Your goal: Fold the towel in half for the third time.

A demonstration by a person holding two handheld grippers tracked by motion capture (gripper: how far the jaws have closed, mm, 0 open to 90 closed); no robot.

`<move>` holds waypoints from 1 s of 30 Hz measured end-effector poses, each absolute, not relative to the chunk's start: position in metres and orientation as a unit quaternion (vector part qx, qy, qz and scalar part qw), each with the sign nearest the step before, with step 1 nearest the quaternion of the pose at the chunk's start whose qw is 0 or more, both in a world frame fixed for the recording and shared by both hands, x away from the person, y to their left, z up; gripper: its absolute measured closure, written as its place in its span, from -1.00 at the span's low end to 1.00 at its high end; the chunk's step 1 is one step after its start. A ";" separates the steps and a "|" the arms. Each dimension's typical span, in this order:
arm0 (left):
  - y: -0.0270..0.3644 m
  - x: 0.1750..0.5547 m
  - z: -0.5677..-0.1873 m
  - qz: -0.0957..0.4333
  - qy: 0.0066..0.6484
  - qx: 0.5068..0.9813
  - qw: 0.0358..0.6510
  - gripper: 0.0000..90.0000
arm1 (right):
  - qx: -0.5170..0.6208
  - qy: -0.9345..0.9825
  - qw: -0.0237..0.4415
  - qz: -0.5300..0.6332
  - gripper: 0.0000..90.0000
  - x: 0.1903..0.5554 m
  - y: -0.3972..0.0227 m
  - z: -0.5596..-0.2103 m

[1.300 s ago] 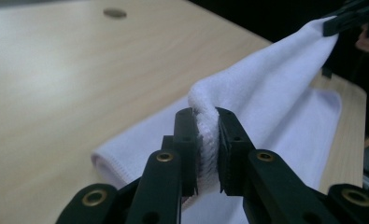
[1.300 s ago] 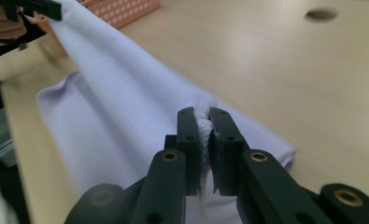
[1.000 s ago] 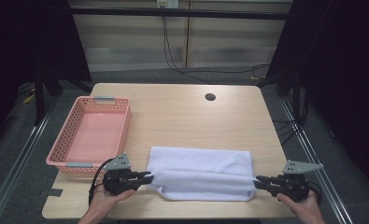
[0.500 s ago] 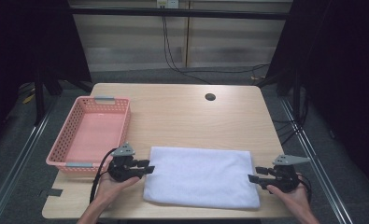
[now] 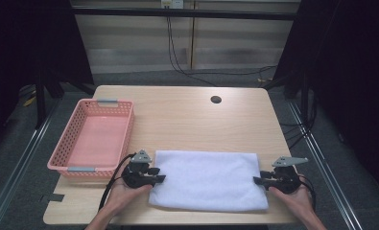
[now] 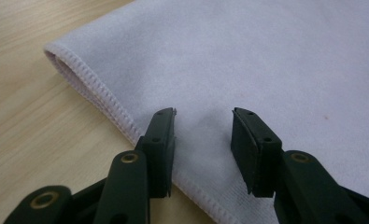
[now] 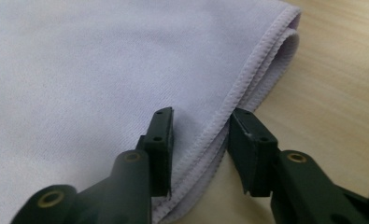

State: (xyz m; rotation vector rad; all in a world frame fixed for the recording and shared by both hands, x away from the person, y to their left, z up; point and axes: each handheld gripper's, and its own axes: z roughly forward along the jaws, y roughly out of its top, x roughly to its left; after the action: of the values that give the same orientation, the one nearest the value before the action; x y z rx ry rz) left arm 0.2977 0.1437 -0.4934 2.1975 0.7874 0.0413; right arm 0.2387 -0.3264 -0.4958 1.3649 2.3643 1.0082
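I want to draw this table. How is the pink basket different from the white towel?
The pink basket is stiff plastic with upright, holed walls; the white towel is soft cloth, folded and lying flat. The basket stands at the table's left edge; the towel lies near the front edge. No gripper is at the basket; the left gripper and right gripper sit at the towel's ends. Both rest on the table.

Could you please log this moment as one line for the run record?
towel: folded, flat on table | left tool: open at left hem | right tool: open astride right hem | basket: empty
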 end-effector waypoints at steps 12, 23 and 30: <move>0.125 0.311 -0.487 -0.005 0.320 0.852 0.415 0.08 | 0.475 0.787 0.171 0.355 -0.07 0.229 -0.350 -0.484; 0.118 0.337 -0.476 0.009 0.334 0.832 0.443 -0.02 | 0.383 0.811 0.094 0.432 -0.14 0.206 -0.258 -0.466; 0.115 0.351 -0.475 0.012 0.345 0.829 0.441 -0.04 | 0.310 0.845 0.022 0.435 -0.23 0.229 -0.165 -0.470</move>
State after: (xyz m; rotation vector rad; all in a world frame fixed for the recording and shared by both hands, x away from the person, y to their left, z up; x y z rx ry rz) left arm 0.3506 0.1154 -0.4753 2.0575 0.8558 0.0304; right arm 0.2292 -0.1653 -0.4704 0.9618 2.6190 1.3477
